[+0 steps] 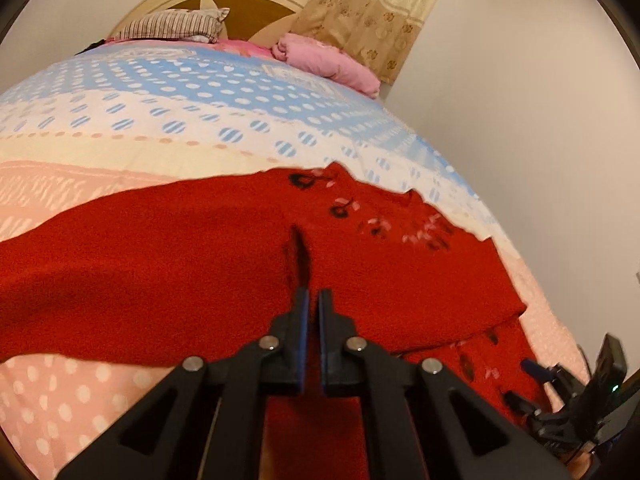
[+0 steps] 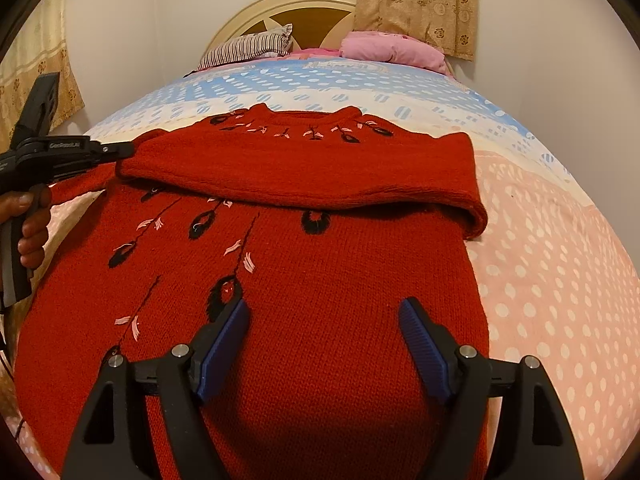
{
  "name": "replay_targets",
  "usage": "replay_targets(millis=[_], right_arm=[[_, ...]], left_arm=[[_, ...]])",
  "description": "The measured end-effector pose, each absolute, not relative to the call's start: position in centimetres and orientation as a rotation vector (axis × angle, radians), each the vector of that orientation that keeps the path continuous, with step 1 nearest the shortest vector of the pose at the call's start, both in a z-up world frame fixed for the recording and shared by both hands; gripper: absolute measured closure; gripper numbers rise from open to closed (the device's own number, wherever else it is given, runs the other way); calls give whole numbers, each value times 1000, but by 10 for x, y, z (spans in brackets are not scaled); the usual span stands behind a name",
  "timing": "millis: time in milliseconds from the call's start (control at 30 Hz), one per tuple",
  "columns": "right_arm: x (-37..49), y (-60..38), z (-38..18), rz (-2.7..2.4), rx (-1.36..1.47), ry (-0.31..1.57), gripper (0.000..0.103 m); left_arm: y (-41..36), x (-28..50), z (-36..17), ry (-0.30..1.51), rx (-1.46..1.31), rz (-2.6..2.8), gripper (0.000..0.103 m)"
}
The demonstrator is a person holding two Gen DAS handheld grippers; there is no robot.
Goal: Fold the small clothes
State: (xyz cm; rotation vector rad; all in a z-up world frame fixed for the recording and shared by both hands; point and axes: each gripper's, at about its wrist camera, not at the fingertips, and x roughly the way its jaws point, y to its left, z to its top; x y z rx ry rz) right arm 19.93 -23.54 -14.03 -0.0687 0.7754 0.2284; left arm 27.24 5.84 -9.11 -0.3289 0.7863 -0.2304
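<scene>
The red sweater [image 2: 280, 280] lies flat on the bed [image 2: 560, 280], front up, collar toward the headboard [image 2: 256, 16]; one sleeve is already folded across the chest [image 2: 320, 168], so the fold looks begun but far from done; the other sleeve and the body folds seem left to do; the left gripper [image 1: 313, 300] has its jaws nearly together with no cloth visibly pinched between them; the right gripper [image 2: 324, 312] hovers wide over the hem, holding nothing
</scene>
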Motion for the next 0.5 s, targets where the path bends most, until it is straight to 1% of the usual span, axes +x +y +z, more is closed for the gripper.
replay_targets(millis=[33,133,200,367,400,433,467,500], right_arm=[[199,-236,-140,228,-69,775,24],[199,-236,-140,226,-68,774,24],[199,-235,-141,223,-71,774,24],[199,-234,-141,220,-75,776,24],[199,-234,-141,217,-76,776,24],[199,-233,-141,214,-79,776,24],[199,-233,-141,211,-81,775,23],[199,-233,-141,207,-81,775,23]], left_arm=[[60,270,-94,784,-323,-213,101],[74,264,-100,767,-352,-168,101],[81,264,-105,786,-387,-174,101],[70,262,-98,779,-381,-229,101],[66,262,-94,774,-388,-248,97],[62,264,-91,772,-392,-270,89],[57,266,-88,769,-386,-284,84],[53,268,-86,769,-374,-289,72]])
